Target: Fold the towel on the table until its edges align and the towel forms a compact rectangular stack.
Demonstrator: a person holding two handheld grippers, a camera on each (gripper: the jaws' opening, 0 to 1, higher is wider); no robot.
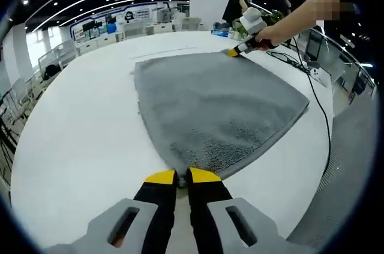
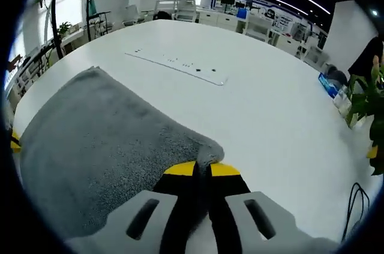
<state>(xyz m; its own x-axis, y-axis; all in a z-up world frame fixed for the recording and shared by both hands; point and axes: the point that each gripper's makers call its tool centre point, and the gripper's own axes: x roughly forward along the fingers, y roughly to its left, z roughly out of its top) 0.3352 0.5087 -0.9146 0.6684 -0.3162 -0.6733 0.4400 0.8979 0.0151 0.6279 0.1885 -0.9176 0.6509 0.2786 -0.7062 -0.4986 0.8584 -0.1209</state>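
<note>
1. A grey towel [image 1: 216, 110] lies spread flat on a large white table [image 1: 84, 140]; it sits toward the side of the table where the person works, with bare white surface stretching away beyond it.
2. In the left gripper view, the left gripper [image 1: 182, 176] rises from the bottom edge, its yellow-tipped black jaws drawn nearly together on the nearest corner of the towel, so that the cloth's point sits pinched between the tips.
3. In the same view, the right gripper [image 1: 235, 51] shows at the towel's far corner, held by a hand [image 1: 269, 33] on an outstretched arm; its yellow tip touches the towel's edge there.
4. In the right gripper view, the right gripper [image 2: 203, 170] has its jaws close together, clamped on a corner of the towel [image 2: 96, 146], whose edge curls up slightly just beyond the tips.
5. The towel therefore is held at two corners, and the pile between them lies smooth and low against the table [image 2: 258, 104].
6. A long white strip [image 2: 177, 65] with small dark marks lies flat on the table, well apart from the towel, toward the middle.
7. A black cable [image 1: 318, 107] trails across the table edge beside the towel's right side in the left gripper view.
8. Another person [image 1: 239, 2] in dark clothes stands at the far side of the table, near green plants [image 2: 363, 101].
9. Desks and chairs fill the room beyond, under curved ceiling light strips.
</note>
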